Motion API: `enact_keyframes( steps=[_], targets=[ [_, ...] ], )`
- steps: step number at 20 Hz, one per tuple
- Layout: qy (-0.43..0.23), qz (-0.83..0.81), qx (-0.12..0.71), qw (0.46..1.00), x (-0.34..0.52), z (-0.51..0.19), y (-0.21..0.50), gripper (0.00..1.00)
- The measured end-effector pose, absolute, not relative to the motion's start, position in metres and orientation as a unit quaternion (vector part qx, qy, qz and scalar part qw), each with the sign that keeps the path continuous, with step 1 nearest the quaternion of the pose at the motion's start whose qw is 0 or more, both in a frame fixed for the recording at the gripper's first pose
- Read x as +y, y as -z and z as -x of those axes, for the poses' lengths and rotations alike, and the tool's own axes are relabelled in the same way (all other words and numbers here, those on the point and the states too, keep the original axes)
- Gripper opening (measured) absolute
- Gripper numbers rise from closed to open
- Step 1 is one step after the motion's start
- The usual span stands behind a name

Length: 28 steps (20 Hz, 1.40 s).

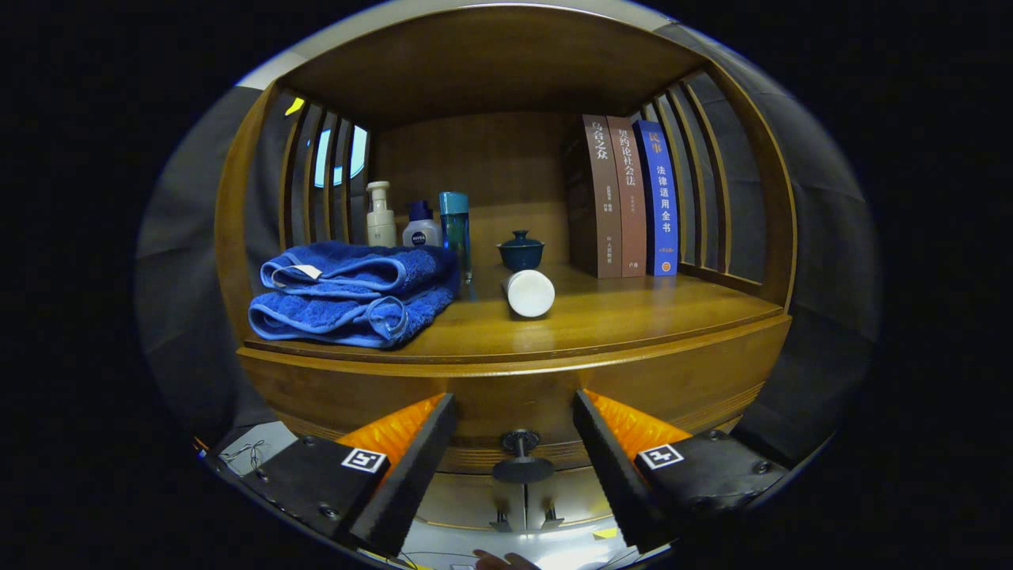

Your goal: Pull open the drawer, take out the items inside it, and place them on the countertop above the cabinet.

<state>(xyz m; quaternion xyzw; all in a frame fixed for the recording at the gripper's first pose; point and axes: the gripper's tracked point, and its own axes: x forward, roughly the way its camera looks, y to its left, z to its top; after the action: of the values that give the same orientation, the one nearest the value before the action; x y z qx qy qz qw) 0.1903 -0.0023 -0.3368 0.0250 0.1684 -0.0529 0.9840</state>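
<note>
Between my spread fingers, gripper [514,455] open: drawer knob [522,459], drawer [514,396] closed beneath countertop [601,317] holding towel [356,297], white tube [529,293]. Risk: off-centre closure slips off small knob.

Gripper [514,431] fingers spread, drawer knob [522,459] between them, untouched

3 books [629,198], 3 bottles [419,226], 1 folded towel [352,293], 1 lidded cup [521,251], 1 white tube [529,292].
</note>
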Motion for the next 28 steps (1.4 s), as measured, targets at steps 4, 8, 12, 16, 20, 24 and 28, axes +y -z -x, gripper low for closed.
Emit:
enact_keyframes(
  steps=[4,8,12,16,20,24,28],
  targets=[
    [0.046,-0.025,0.177,0.983,-0.001,-0.189,0.339,1.0],
    [0.046,-0.024,0.169,0.984,-0.004,-0.174,0.324,1.0],
    [0.041,-0.014,0.142,0.989,-0.006,-0.158,0.277,1.0],
    [0.034,-0.004,0.116,0.993,-0.004,-0.143,0.218,0.99],
    [0.022,-0.004,0.073,0.997,0.002,-0.124,0.138,0.99],
    [0.011,-0.007,0.041,0.999,0.005,-0.101,0.074,0.99],
    [0.01,-0.017,0.023,1.0,0.0,-0.078,0.031,0.99]
  ],
)
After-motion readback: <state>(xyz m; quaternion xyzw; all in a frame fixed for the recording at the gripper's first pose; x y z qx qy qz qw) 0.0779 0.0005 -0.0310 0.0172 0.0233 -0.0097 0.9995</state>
